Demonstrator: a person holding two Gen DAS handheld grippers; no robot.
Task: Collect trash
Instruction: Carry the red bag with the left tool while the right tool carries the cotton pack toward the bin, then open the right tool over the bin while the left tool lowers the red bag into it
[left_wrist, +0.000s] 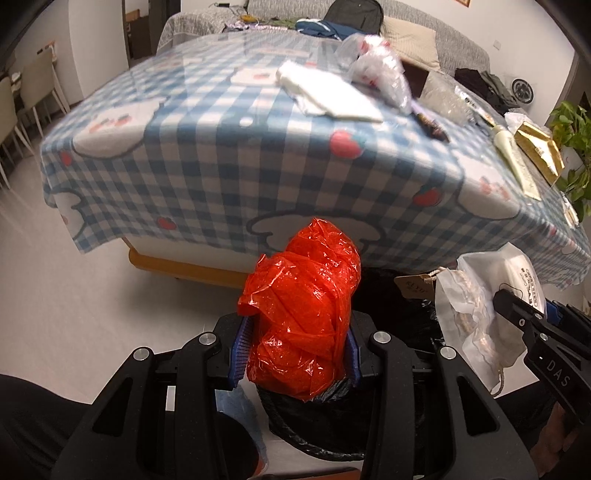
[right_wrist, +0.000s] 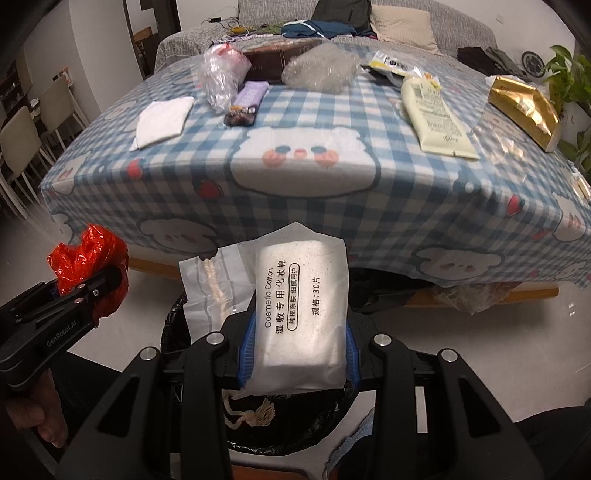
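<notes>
My left gripper (left_wrist: 295, 345) is shut on a crumpled red plastic bag (left_wrist: 306, 306), held just above the rim of a bin lined with a black bag (left_wrist: 314, 424). My right gripper (right_wrist: 297, 350) is shut on a white cosmetic cotton pack (right_wrist: 304, 314), with a second thin white wrapper (right_wrist: 214, 284) hanging beside it, above the same black bin bag (right_wrist: 280, 424). From the left wrist view the cotton pack (left_wrist: 476, 314) hangs at the right. The right wrist view shows the red bag (right_wrist: 88, 266) at the left.
A table with a blue checked cloth (right_wrist: 295, 184) stands ahead. On it lie a white folded cloth (right_wrist: 162, 118), a clear crumpled bag (right_wrist: 221, 74), a purple wrapper (right_wrist: 247, 98), a cream pouch (right_wrist: 432, 118) and a gold packet (right_wrist: 524, 110). A sofa is behind; chairs stand left.
</notes>
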